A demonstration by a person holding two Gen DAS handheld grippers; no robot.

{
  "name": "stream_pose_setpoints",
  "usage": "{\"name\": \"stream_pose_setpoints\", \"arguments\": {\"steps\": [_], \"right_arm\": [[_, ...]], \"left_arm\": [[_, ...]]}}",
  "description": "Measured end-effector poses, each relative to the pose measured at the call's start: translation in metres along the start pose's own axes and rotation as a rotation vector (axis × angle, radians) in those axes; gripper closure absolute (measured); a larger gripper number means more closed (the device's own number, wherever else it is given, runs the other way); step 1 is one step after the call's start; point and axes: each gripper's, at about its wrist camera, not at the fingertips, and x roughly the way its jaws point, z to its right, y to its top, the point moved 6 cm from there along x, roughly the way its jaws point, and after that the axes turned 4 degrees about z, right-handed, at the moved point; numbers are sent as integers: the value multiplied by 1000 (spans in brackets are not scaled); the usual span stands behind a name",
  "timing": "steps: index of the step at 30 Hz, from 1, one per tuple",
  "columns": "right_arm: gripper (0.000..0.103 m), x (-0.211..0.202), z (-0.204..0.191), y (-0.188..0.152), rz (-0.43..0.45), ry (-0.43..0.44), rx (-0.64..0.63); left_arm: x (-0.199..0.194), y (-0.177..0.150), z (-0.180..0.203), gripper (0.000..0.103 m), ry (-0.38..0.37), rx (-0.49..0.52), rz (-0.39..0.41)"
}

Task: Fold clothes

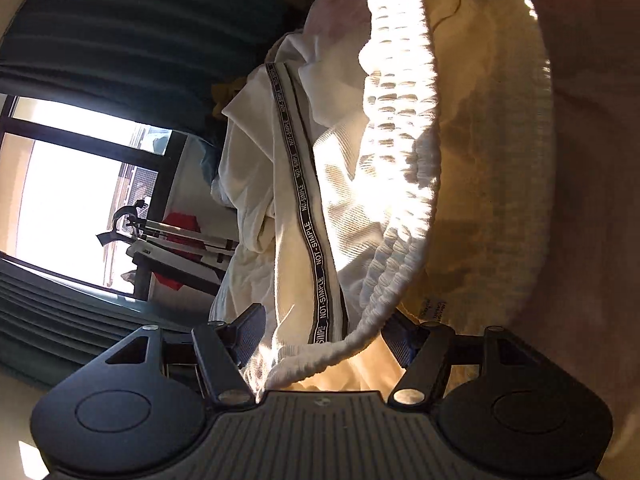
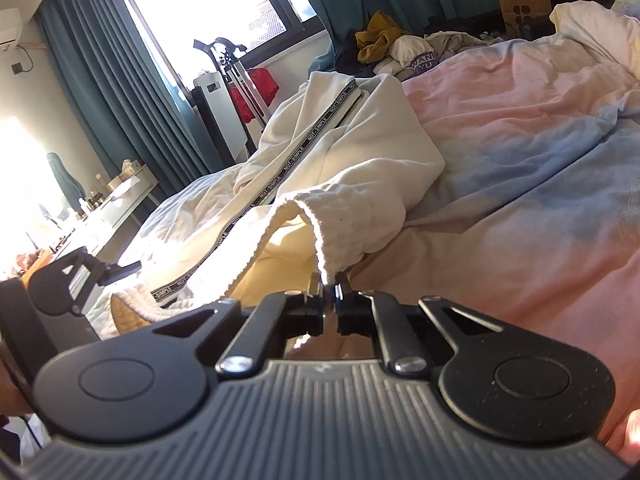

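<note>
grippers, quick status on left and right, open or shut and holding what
Left tool: open, fingers set wide either side of the waistband of the white trousers, not clamped.
Right tool: shut on the waistband edge.

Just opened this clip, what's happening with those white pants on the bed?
A person with handheld tongs in each hand is handling cream track pants with a "NOT SIMPLE" side stripe, on a pink and blue bed cover. The right tongs are pinched shut on the ribbed waistband. The left tongs straddle the waistband's other end, jaws spread. The legs lie rumpled; no fold shows yet.
</note>
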Motion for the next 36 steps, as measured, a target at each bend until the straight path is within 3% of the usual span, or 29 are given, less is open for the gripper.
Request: {"name": "stream_pose_setpoints", "arguments": {"steps": [2,4,5,10,13,17,20,25,30,34,36], "right_arm": [[94,1,1,-1,-3,3,3],[94,3,1,-2,-6,6,5],[94,3,1,-3,-6,7,4],[94,2,1,-7,-14,11,-3],[94,-3,-7,-7,-19,52,-11],[94,-17,-42,1,1,109,-98],[94,-19,-78,2,3,136,-160],[94,-8,-158,-5,10,263,-179],[94,22,-244,-18,-10,438,-198],[94,58,-304,-34,-40,562,-211],[93,79,-324,-48,-41,601,-230]], "left_arm": [[8,0,-6,39,10,-20,-6],[16,-2,-9,67,-10,-44,-27],[20,-5,-12,73,-10,-59,-47],[20,-7,-34,88,-1,-207,-43],[10,-9,-57,89,25,-348,-11],[-6,-27,-125,91,59,-670,56],[-9,-55,-171,92,83,-886,90],[-17,-120,-252,93,118,-1204,144],[-6,-185,-330,94,186,-1345,158],[24,-247,-366,93,273,-1356,63],[55,-284,-369,93,290,-1349,-26]]}}
